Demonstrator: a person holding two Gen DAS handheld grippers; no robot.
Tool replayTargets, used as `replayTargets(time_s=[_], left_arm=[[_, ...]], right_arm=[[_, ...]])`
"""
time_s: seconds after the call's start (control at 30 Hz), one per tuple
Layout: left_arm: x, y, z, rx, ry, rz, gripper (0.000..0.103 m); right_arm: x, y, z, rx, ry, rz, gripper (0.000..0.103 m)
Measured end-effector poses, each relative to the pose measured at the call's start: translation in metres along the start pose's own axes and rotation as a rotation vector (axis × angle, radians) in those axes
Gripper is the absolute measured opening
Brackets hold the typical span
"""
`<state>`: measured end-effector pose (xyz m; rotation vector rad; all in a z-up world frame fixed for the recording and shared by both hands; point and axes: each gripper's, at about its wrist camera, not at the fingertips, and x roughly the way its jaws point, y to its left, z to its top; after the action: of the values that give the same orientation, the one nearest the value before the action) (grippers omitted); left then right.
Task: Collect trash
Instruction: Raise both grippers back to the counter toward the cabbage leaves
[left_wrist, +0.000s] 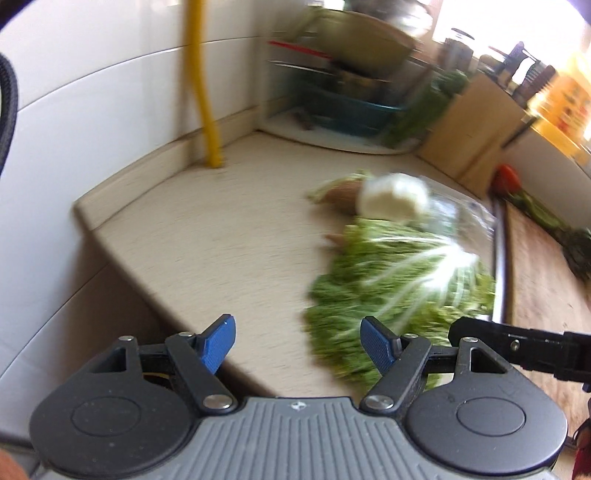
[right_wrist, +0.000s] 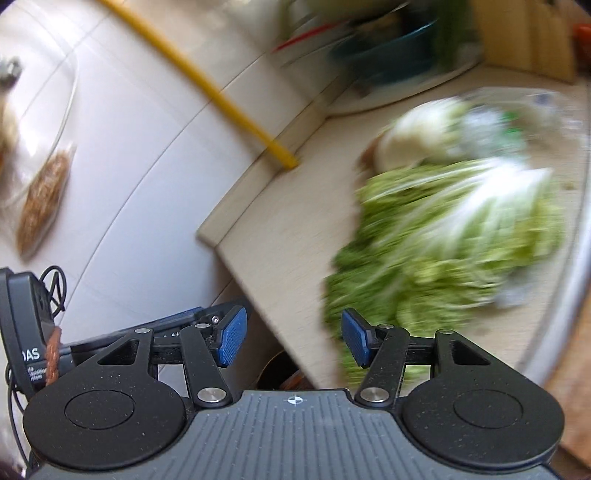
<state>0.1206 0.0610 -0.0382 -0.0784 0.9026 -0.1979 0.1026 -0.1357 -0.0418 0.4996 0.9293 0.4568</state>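
Beige countertop (left_wrist: 229, 236), white tiled wall (left_wrist: 92, 81), blurred, probably cabbage leaves (left_wrist: 399, 280)

The countertop (left_wrist: 207, 229) looks matt, pale and stone-like. The wall tiles (left_wrist: 92, 74) are glossy white. Blue finger pads (right_wrist: 232, 341) show a textured plastic face on matt black arms.

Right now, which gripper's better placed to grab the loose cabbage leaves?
Right, probably. The right gripper has open jaws, with the cabbage leaves just ahead. The left gripper, also open, faces mostly bare counter.
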Motion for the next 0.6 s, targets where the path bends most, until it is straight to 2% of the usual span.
replayTargets(time_s=[0.33, 0.6], left_arm=[[0.014, -0.071, 0.018, 0.158, 0.0, -0.075, 0.072], [0.037, -0.126, 0.03, 0.345, -0.005, -0.14, 0.072]], right_arm=[[-0.052, -0.049, 0.002, 0.087, -0.122, -0.09, 0.065], [-0.078, -0.078, 0.003, 0.143, -0.181, -0.141, 0.066]])
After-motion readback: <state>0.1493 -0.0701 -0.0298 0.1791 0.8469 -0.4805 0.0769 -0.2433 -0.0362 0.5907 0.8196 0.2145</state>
